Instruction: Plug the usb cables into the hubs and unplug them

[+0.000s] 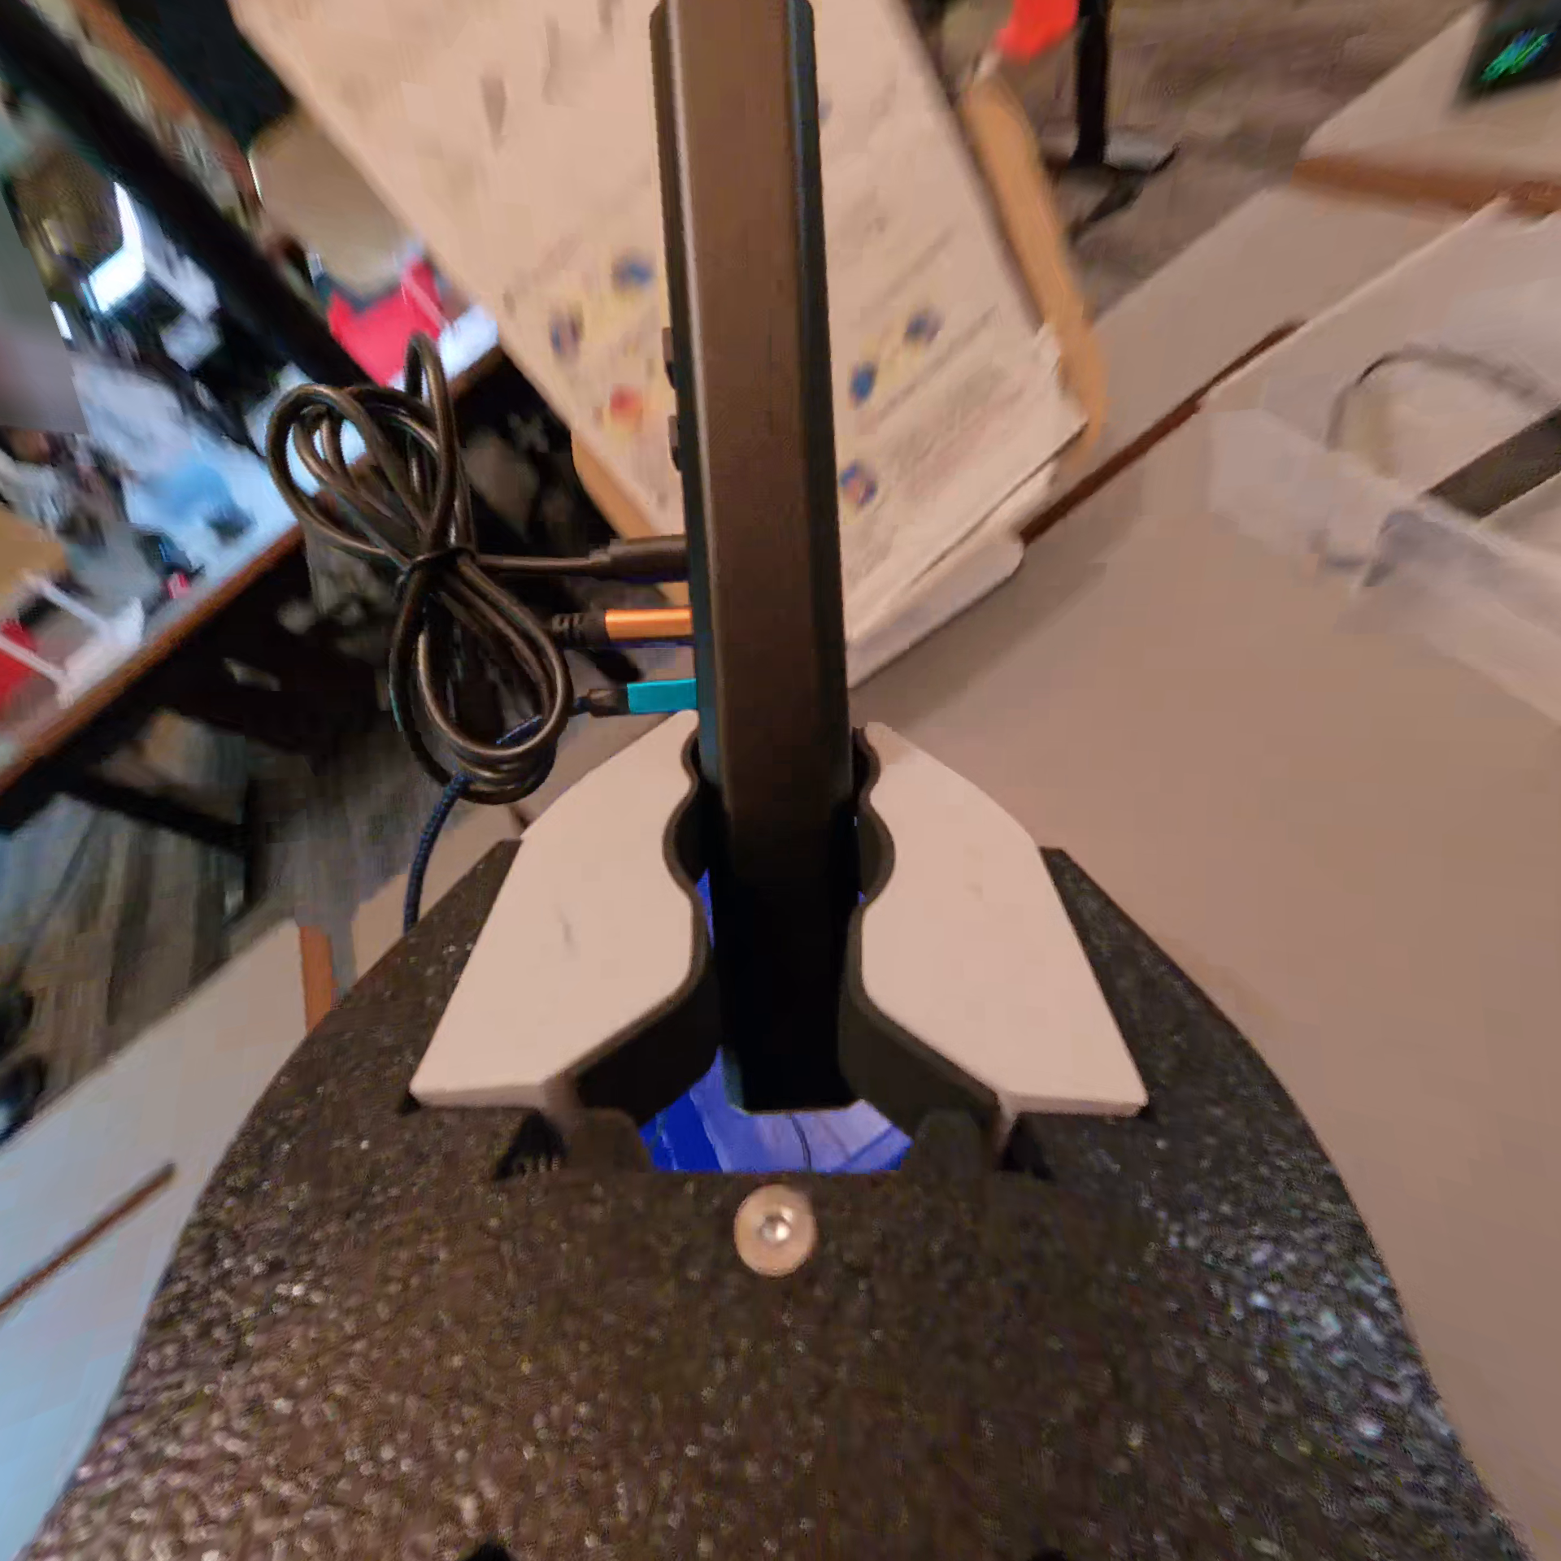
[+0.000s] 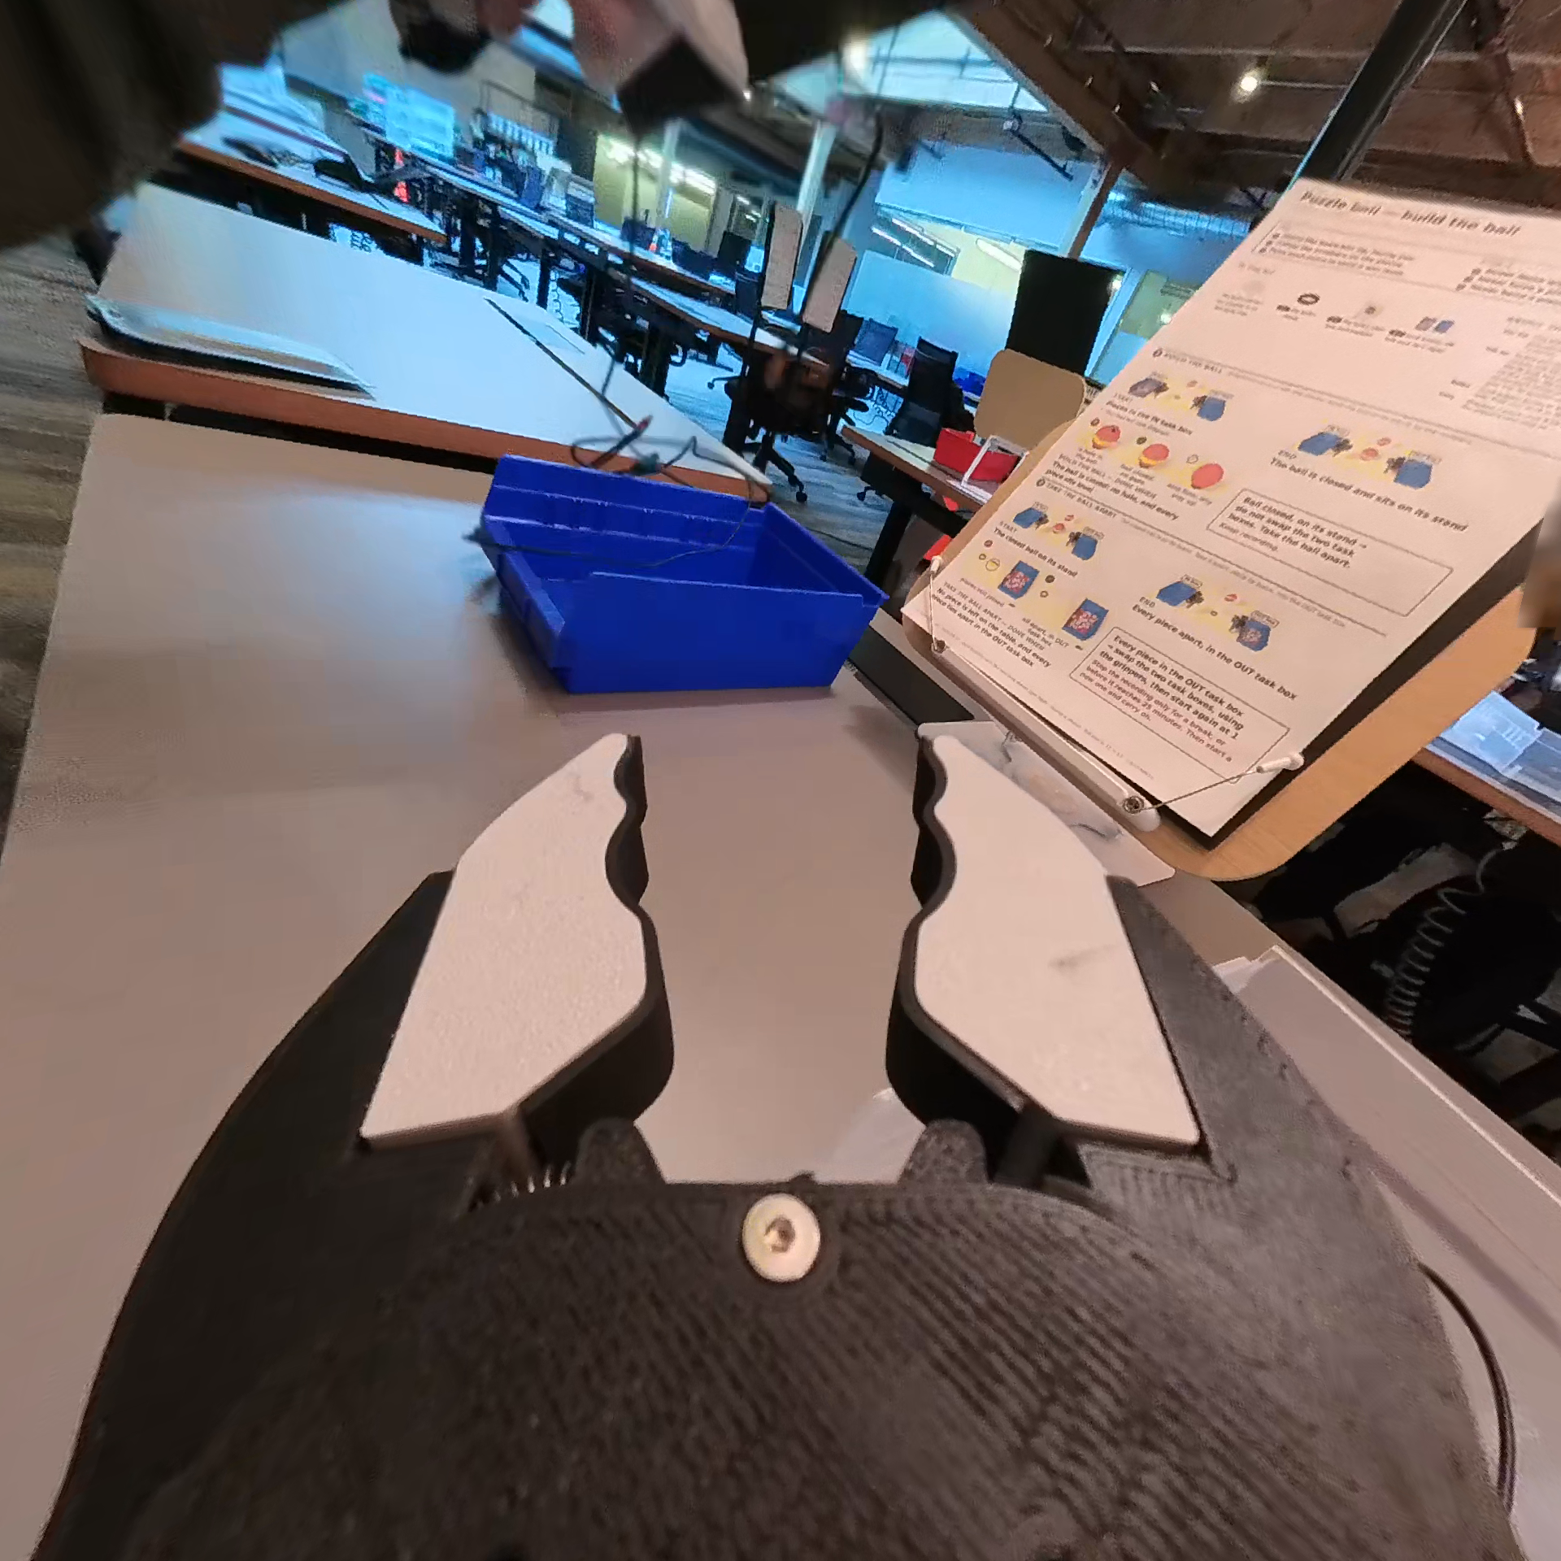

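Nearest, left gripper [image 1: 781, 752]: pale fingers [image 1: 591, 921] closed tight on lower end of a long black hub [image 1: 752, 422], held upright and projecting away from camera. Three cables seated in ports on hub's left edge: black plug [image 1: 646, 553] uppermost, orange plug [image 1: 646, 625] in the middle, teal plug [image 1: 659, 697] lowest, just above the fingertip. Black cable bundle [image 1: 422, 566], tied at the waist, hanging free beside the plugs; a blue braided lead [image 1: 426, 845] trailing below it. Handling, by judgement: hub rigid, light, smooth-sided, liable to twist in the grip under a sideways pull; cables limp and useless as handles; metal plug shells short, stiff, the proper place to take hold, pulled straight out along the port axis. Beyond, grey bench [image 1: 1182, 760] and a propped instruction sheet [image 1: 929, 355], blurred. Right gripper [image 2: 777, 760]: fingers spread wide, holding nothing, low over bare bench. Farther on, blue bin [image 2: 676, 591] with thin dark wires draped into it. Far top of right view: a blurred dark object with a wire hanging down, presumably the held hub, not certain. Plug colours and port order shown by left view only; bin and open fingers shown by right view only.
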Demonstrator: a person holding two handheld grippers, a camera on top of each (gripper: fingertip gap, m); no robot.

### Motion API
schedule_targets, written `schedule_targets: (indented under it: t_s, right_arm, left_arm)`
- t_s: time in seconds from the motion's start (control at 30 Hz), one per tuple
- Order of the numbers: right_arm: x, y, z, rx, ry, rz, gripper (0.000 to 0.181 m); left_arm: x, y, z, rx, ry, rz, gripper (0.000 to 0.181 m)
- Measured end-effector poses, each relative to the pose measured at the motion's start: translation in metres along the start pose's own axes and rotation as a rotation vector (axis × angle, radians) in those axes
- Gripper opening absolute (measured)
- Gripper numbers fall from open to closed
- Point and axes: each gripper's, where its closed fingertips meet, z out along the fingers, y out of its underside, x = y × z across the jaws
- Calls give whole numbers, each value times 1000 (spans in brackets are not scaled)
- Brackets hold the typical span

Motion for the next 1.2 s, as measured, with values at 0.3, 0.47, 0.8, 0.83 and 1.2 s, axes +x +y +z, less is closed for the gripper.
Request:
schedule_targets:
  t_s: [0.3,0.47,0.8,0.83,1.2]
  right_arm:
    - [2,-19,-8,78,14,72,59]
    - [-2,-29,-11,114,-5,91,60]
    - [-37,-77,-12,391,-200,324,84]
    - [-43,-79,-8,407,-214,340,87]
    - [-103,-80,16,408,-425,396,36]
  left_arm:
    - [78,-154,-117,402,68,179,30]
    - [120,-181,-153,513,199,195,30]
    - [237,-41,-106,532,760,21,30]
    - [250,-22,-98,522,811,-23,30]
    - [331,91,-52,479,951,-73,30]
